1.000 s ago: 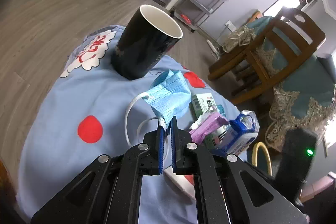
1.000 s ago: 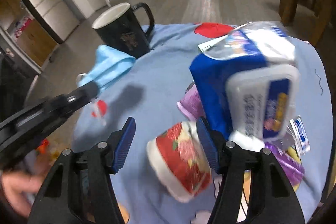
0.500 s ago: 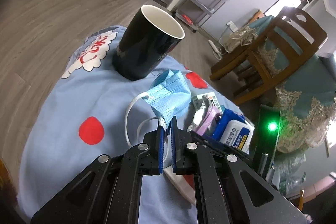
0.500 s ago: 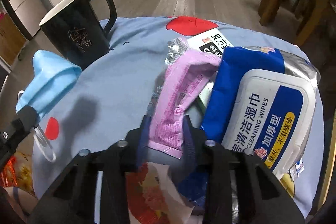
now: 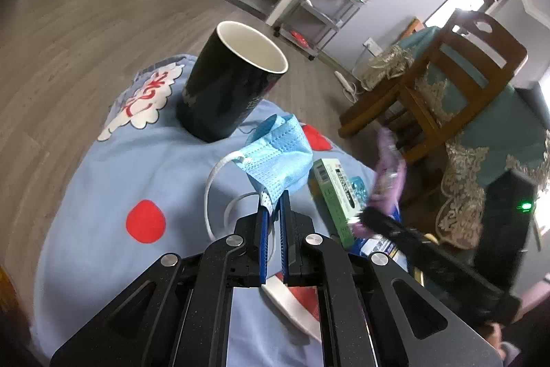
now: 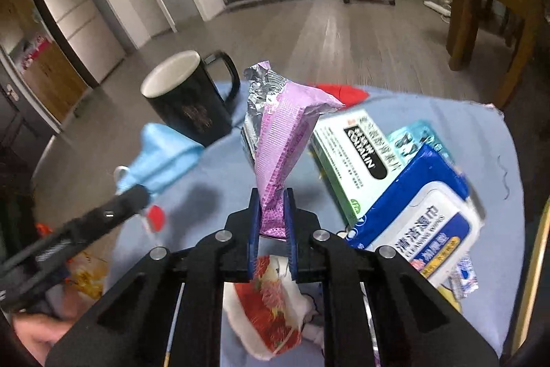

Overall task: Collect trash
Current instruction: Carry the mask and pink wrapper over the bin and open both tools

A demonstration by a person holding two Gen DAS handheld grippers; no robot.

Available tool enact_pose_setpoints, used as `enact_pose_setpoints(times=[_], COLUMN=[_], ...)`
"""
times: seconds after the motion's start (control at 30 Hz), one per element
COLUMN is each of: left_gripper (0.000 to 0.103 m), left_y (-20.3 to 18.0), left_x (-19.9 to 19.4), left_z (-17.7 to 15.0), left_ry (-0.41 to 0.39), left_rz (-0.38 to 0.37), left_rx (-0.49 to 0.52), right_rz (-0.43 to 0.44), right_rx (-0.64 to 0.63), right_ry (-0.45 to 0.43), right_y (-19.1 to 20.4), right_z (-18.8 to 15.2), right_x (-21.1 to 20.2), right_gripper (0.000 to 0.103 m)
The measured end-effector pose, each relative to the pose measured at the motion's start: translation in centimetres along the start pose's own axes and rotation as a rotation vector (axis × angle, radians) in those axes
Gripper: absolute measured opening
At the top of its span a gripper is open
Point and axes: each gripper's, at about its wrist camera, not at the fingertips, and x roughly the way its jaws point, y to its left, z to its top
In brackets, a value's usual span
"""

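Observation:
My left gripper [image 5: 272,202] is shut on a corner of a blue face mask [image 5: 278,155], held above the blue tablecloth [image 5: 103,188]; its white ear loops hang down. My right gripper [image 6: 271,195] is shut on a purple foil wrapper [image 6: 282,122] and holds it upright above the table; the wrapper also shows in the left wrist view [image 5: 388,167]. The mask [image 6: 165,153] shows left of the wrapper in the right wrist view. A crushed red-and-white paper cup [image 6: 271,305] lies under the right gripper.
A black mug [image 5: 230,81] stands at the table's far side. A green-and-white medicine box [image 6: 357,157], a teal blister pack [image 6: 416,136] and a blue wet-wipes pack [image 6: 422,215] lie on the right. A wooden chair [image 5: 447,81] stands beyond.
My right gripper has closed on the purple wrapper and lifted it off the table. My left gripper still holds the mask, nearly unmoved.

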Motion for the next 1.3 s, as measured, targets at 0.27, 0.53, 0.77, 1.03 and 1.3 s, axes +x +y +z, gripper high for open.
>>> enact_pose_setpoints(times=[0.27,0.53,0.77,1.03,1.3], left_gripper=[0.007,0.007,0.007,0.007,0.007], left_y=[-1.8,-5.8,-11.7,-20.2,-27.5], left_x=[-1.1,-1.3,-1.7,-0.6,3.5], left_z=[-0.2,-1.8,-4.4,-6.5,-9.5], left_ry=[-0.026,0.021,0.075,0.116,0.199], left_rz=[-0.02,-0.063,-0.139,-0.237,-0.294], left_rx=[0.061,0.146,0.265,0.384,0.496], right_rz=[-0.014,-0.079,-0.153,-0.257,-0.352], right_rx=[0.011,0.081,0.174,0.289,0.446], right_ry=[-0.044,-0.084,-0.146,-0.212,-0.216], right_y=[-3.2,-8.2,-12.8,-18.0,-23.1], right_z=[-1.5,-4.8,-6.8,-8.5,-10.8], right_x=[-6.1,-12.4,-17.7,-21.5,-21.8], right_gripper=[0.012,0.012,0.013,0.013,0.013])
